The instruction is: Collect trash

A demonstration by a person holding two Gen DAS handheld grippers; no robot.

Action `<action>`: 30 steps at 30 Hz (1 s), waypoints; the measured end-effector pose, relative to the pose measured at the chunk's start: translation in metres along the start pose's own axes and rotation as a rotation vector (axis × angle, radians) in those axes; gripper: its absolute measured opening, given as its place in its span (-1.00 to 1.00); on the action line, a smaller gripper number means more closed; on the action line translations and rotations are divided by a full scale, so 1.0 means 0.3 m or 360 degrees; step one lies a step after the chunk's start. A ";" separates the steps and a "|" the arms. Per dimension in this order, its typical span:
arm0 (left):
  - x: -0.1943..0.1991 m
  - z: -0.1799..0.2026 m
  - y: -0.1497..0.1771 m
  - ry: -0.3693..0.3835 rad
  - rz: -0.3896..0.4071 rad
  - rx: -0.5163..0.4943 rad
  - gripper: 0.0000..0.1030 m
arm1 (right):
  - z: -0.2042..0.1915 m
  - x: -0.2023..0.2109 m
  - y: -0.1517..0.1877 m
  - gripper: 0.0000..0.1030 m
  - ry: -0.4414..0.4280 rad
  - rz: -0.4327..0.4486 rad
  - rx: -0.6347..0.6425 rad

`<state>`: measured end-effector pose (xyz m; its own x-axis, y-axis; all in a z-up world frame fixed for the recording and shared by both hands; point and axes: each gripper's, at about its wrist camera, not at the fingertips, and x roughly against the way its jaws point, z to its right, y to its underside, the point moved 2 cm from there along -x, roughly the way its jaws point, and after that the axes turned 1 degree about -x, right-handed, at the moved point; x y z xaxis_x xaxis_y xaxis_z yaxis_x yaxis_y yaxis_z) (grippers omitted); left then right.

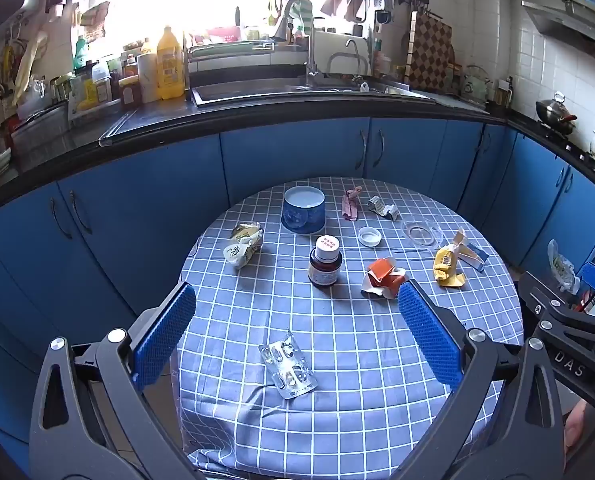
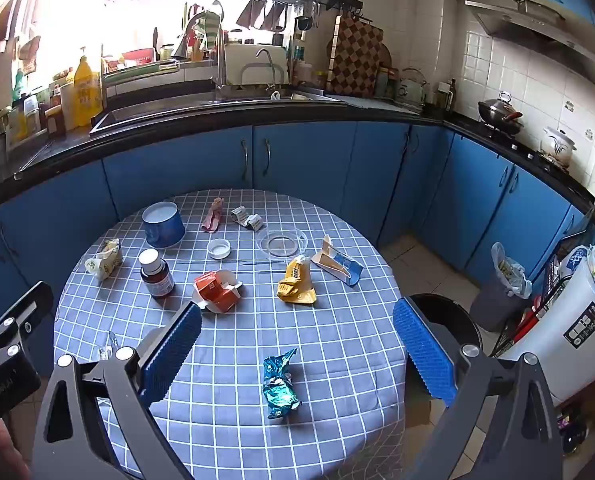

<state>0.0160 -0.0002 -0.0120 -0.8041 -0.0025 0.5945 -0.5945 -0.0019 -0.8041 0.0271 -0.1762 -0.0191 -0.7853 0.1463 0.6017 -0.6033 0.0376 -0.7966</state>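
A round table with a blue checked cloth [image 1: 357, 344] holds scattered trash. In the left wrist view a silver blister pack [image 1: 287, 366] lies close between my open left gripper's [image 1: 297, 300] fingers. Further off lie a crumpled orange-white carton [image 1: 383, 276], a yellow wrapper [image 1: 447, 264], a pale crumpled wrapper [image 1: 245, 244], a pink scrap [image 1: 350, 203] and a crumpled receipt [image 1: 383, 208]. In the right wrist view a teal foil wrapper [image 2: 280, 386] lies between my open right gripper's [image 2: 297, 308] fingers. Both grippers are empty, above the near table edge.
A blue tin [image 1: 303, 210], a brown medicine bottle [image 1: 324, 262], a white cap [image 1: 369, 237] and a clear dish [image 1: 420, 233] stand on the table. A black bin [image 2: 449, 320] sits at the table's right edge, a lined grey bin [image 2: 501, 292] beyond. Blue cabinets [image 2: 297, 168] stand behind.
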 end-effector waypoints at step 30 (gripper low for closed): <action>0.005 -0.012 -0.001 -0.0003 -0.0002 0.0021 0.93 | -0.001 0.005 0.001 0.82 0.0006 0.0013 0.0007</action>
<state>0.0150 0.0035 -0.0107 -0.8035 -0.0043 0.5953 -0.5952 -0.0151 -0.8034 0.0258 -0.1756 -0.0186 -0.7895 0.1502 0.5950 -0.5976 0.0322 -0.8011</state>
